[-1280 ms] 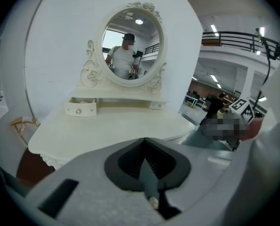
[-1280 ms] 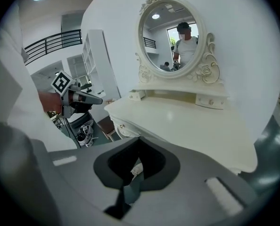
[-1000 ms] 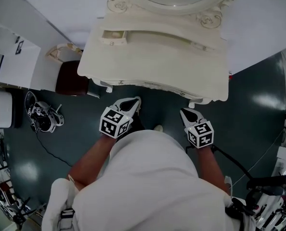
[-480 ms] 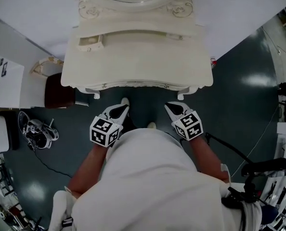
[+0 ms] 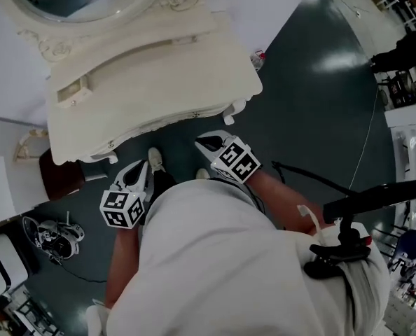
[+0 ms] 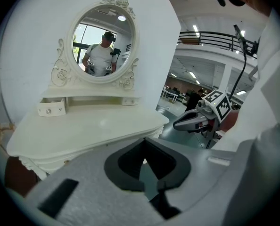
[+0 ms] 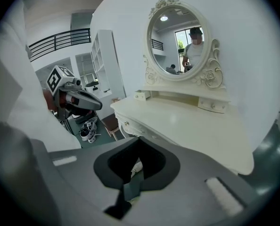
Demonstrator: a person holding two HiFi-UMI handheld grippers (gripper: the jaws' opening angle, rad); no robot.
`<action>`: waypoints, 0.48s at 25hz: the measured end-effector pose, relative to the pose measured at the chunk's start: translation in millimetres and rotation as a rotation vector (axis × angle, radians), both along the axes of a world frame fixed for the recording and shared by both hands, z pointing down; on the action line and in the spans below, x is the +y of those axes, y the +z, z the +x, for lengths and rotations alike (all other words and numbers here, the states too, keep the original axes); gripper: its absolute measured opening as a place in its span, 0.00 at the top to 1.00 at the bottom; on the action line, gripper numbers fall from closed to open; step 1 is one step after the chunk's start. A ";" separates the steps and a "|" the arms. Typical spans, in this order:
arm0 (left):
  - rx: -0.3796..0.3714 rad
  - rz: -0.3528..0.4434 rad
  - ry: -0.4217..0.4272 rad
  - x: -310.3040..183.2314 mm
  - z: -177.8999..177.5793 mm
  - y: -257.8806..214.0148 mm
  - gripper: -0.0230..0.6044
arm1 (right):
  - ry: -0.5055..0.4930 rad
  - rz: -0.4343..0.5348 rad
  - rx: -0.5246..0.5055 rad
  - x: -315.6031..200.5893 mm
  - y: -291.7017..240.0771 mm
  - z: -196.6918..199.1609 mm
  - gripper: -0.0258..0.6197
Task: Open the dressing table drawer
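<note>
The cream dressing table (image 5: 159, 68) stands at the upper left of the head view, with its oval mirror (image 6: 101, 44) behind. A small drawer (image 6: 51, 108) juts out a little at the left of its top shelf, and a second small drawer (image 7: 211, 105) sits at the right. The front apron with its knobs (image 7: 126, 123) runs under the tabletop. My left gripper (image 5: 136, 173) hangs shut and empty just short of the table's front edge. To its right, my right gripper (image 5: 209, 143) is also shut and empty, close to the front right corner. Neither touches the table.
A dark red stool (image 5: 57, 177) stands at the table's left end, with shoes and a cable (image 5: 54, 235) on the dark floor beyond. A black stand (image 5: 348, 236) and shelving are at the right. The person's white shirt (image 5: 229, 271) fills the lower head view.
The head view has swung, so the table now lies tilted at the upper left. The left gripper has shifted slightly along the table front. Both grippers stay shut.
</note>
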State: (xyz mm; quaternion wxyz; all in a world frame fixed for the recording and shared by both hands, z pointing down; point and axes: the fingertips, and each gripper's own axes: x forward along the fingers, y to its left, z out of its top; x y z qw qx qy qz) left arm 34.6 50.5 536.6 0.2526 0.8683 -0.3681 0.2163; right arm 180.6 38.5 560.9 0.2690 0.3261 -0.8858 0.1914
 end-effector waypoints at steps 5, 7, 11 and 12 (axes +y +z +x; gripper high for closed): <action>-0.010 -0.012 0.037 -8.1 14.0 2.6 0.96 | 0.017 -0.009 -0.008 -4.4 3.3 8.4 0.96; -0.013 -0.017 0.053 -9.4 21.9 3.4 0.96 | 0.024 -0.012 -0.011 -4.1 3.4 13.9 0.96; -0.015 -0.018 0.078 -10.1 41.2 1.6 0.96 | 0.035 -0.012 -0.015 -2.9 2.9 28.5 0.96; -0.015 -0.016 0.083 -10.0 46.2 0.8 0.96 | 0.037 -0.012 -0.016 -2.2 3.1 32.5 0.96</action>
